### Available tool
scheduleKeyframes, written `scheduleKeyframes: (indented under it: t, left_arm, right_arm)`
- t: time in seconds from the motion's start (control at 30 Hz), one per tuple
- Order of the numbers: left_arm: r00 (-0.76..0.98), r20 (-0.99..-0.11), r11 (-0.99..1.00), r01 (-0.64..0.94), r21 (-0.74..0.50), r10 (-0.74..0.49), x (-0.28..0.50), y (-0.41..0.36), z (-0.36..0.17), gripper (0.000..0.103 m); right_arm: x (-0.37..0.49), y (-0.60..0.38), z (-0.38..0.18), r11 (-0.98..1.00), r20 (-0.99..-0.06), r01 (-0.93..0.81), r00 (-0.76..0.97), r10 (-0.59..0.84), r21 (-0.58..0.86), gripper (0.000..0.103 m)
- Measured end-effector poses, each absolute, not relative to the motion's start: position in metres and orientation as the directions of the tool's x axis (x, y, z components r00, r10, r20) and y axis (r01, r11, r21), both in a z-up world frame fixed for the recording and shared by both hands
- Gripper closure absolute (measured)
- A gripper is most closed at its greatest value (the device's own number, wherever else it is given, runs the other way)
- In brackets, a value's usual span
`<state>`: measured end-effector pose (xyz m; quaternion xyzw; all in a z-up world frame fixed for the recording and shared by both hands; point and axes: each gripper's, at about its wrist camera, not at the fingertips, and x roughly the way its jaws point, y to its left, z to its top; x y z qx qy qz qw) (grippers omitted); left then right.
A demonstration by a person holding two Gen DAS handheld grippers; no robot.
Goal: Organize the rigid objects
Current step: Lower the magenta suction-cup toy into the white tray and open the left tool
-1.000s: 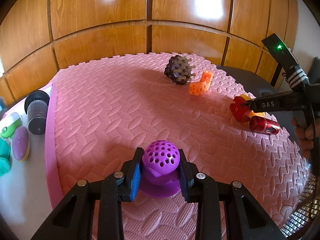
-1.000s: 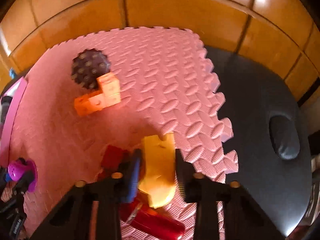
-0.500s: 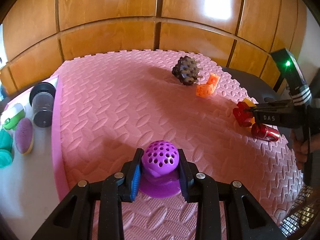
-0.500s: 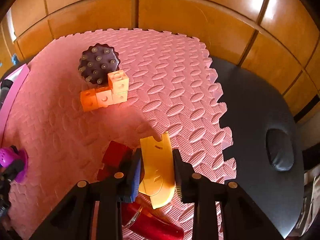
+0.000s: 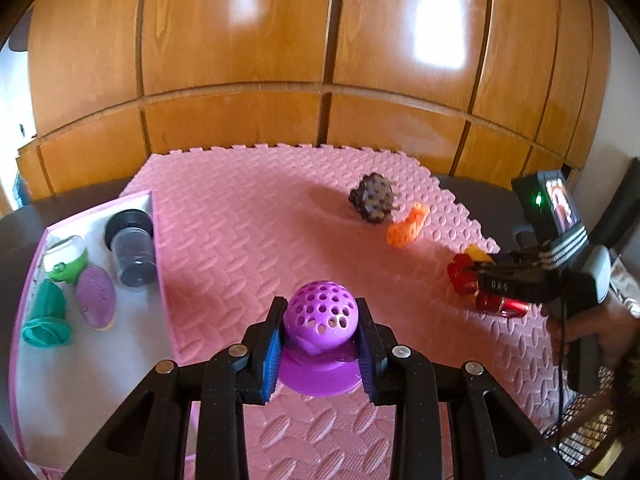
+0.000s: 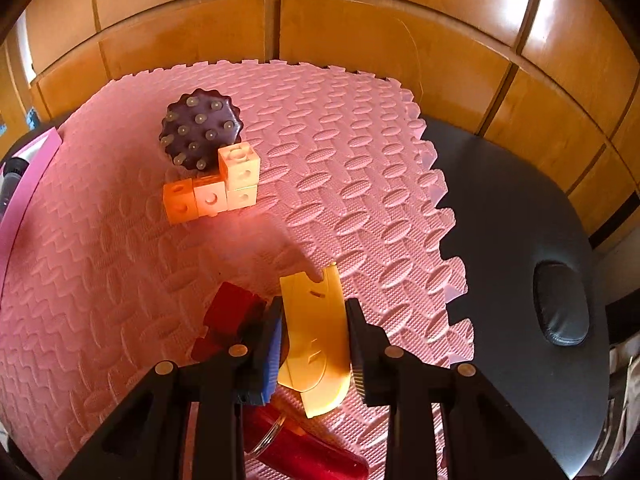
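Both grippers have lifted higher since a second ago. Left gripper (image 5: pixel 319 344) pinches one purple ball with holes (image 5: pixel 320 316) above the pink mat (image 5: pixel 248 248). Right gripper (image 6: pixel 314 344) pinches one flat yellow piece (image 6: pixel 314 332), beside one red block (image 6: pixel 228 312) and one red tube (image 6: pixel 304 460). Farther off sit one orange cube piece (image 6: pixel 210 196), touching one dark bumpy ball (image 6: pixel 198 132). Four things lie in the white tray (image 5: pixel 100 360).

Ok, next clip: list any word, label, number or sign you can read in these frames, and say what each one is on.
"DAS": white letters on the black body of the right gripper, seen from the left wrist view; they are small, so the reading is uncertain.
The small screen on that gripper's camera shows a picture only, too small to read.
No text is readable on the purple perforated ball, the yellow piece or the orange cubes.
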<state>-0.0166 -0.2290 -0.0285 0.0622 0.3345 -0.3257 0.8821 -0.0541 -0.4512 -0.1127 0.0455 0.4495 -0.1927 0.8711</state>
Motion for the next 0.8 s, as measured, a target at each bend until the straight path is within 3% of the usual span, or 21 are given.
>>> scheduleKeyframes:
  t: [0.2,0.47,0.8]
  left_arm:
    - [0.579,-0.615,0.791,0.599,-0.124,-0.535,-0.017,-0.215,-0.018,0.071]
    - [0.588,-0.612,0.807,0.571,-0.149,-0.529,-0.012,-0.197,-0.013,0.071]
    - [0.616,-0.601,0.840,0.508,-0.191,-0.509,-0.003,-0.159,-0.005,0.071]
  right_arm:
    - [-0.054,-0.446,-0.113,0.923,-0.787,0.362,0.527,-0.321,-0.134,0.074]
    - [-0.055,-0.456,-0.112,0.921,-0.805,0.385,0.526,-0.274,-0.062,0.074]
    - [-0.054,-0.448,-0.113,0.922,-0.791,0.368,0.526,-0.314,-0.121,0.074]
